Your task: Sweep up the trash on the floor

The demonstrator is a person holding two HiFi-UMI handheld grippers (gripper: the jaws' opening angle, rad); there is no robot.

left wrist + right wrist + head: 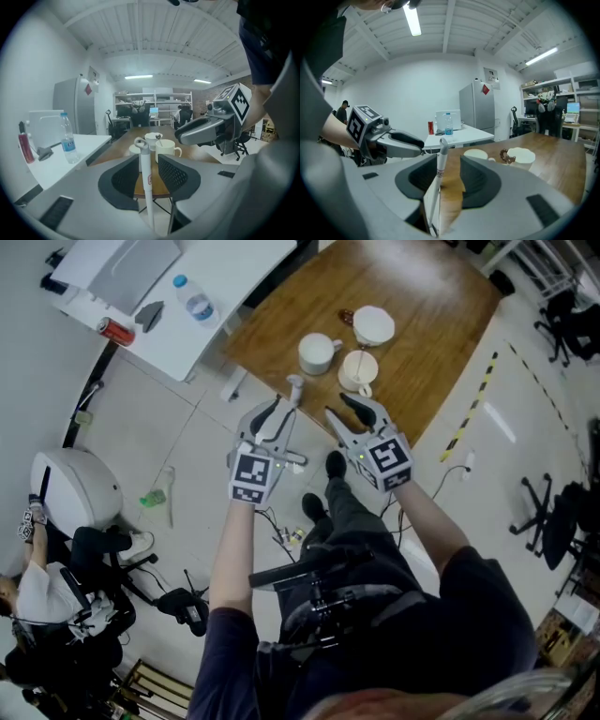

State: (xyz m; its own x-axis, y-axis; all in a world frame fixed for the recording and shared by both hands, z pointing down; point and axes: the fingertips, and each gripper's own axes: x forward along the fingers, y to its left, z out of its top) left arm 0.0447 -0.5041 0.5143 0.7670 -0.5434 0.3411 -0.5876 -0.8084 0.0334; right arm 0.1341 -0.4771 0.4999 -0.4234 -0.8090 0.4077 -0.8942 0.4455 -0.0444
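A thin white handle point(294, 386) with a loop at its top stands upright at the near edge of the wooden table point(441, 324). My left gripper point(279, 411) and right gripper point(343, 412) hang side by side just before it. In the left gripper view the handle point(145, 173) runs up between the jaws of the left gripper point(148, 161) with a gap on its right. In the right gripper view the handle point(439, 168) leans by the left jaw of the right gripper point(449, 164), with room on its right. A green scrap point(153, 497) lies on the floor.
Three white cups point(319, 352) stand on the table. A white desk point(234, 277) at the back left holds a water bottle point(195, 304) and a red can point(116, 330). A person sits at the lower left. Office chairs point(553, 512) and striped floor tape point(473, 409) lie to the right.
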